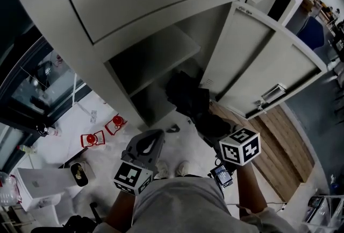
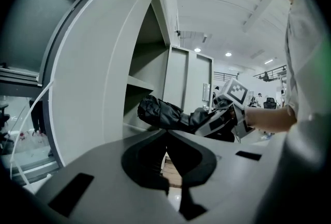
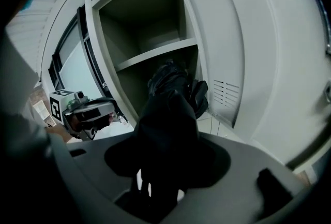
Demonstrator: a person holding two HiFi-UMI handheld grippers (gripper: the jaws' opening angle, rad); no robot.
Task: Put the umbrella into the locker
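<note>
A black folded umbrella (image 1: pixel 188 98) (image 2: pixel 159 112) (image 3: pixel 168 109) is held lengthwise, and its far end reaches into the lower compartment of the open grey locker (image 1: pixel 161 57) (image 3: pixel 155 52), under the shelf. My right gripper (image 1: pixel 213 127) (image 2: pixel 217 120) (image 3: pixel 164 174) is shut on the umbrella's near end, which hides the jaws. My left gripper (image 1: pixel 151 140) (image 2: pixel 166 137) (image 3: pixel 110 110) hangs to the left of the umbrella, apart from it. Its jaws are shut with nothing between them.
The locker door (image 1: pixel 263 65) (image 3: pixel 222 36) stands swung open to the right of the compartment. Red items (image 1: pixel 102 134) and a white box (image 1: pixel 40 183) lie on the pale floor at left. A wooden floor strip (image 1: pixel 282 159) runs at right. A glass partition borders the far left.
</note>
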